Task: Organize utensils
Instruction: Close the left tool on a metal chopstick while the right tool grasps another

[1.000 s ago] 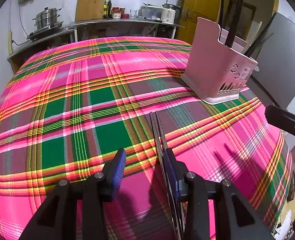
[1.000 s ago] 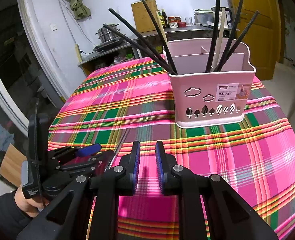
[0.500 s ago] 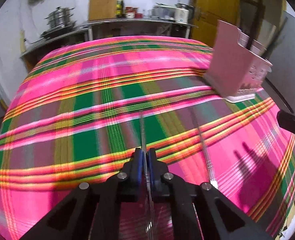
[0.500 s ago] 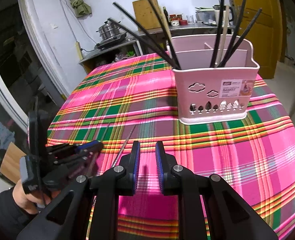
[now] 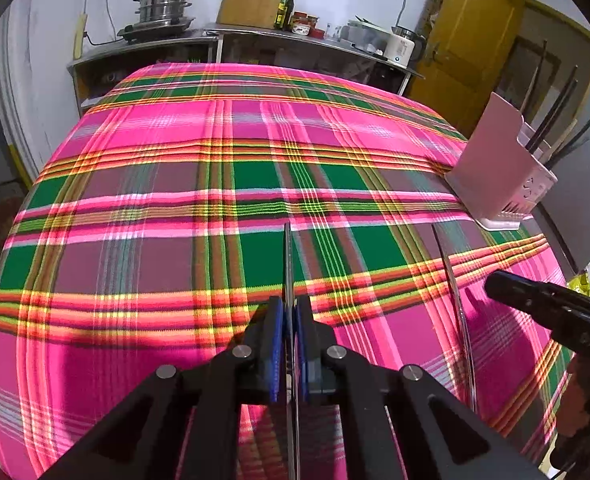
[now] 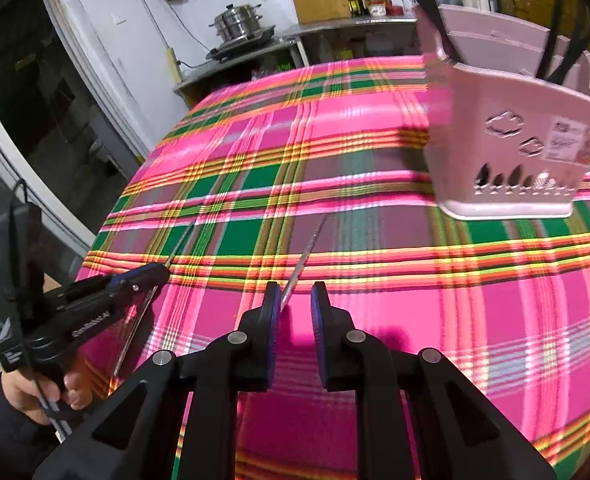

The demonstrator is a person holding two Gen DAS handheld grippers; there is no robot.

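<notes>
Left gripper jaws, open a second ago, now clamp one metal chopstick; right gripper jaws open beside the second chopstick, lower centre; pink utensil basket awaits.

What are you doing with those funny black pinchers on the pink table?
A person is tidying chopsticks into the pink basket. The left gripper is shut on one metal chopstick. The right gripper is open over the second metal chopstick, which lies on the checked tablecloth between its fingers, not pinched yet. Black chopsticks already stand in the basket.
</notes>
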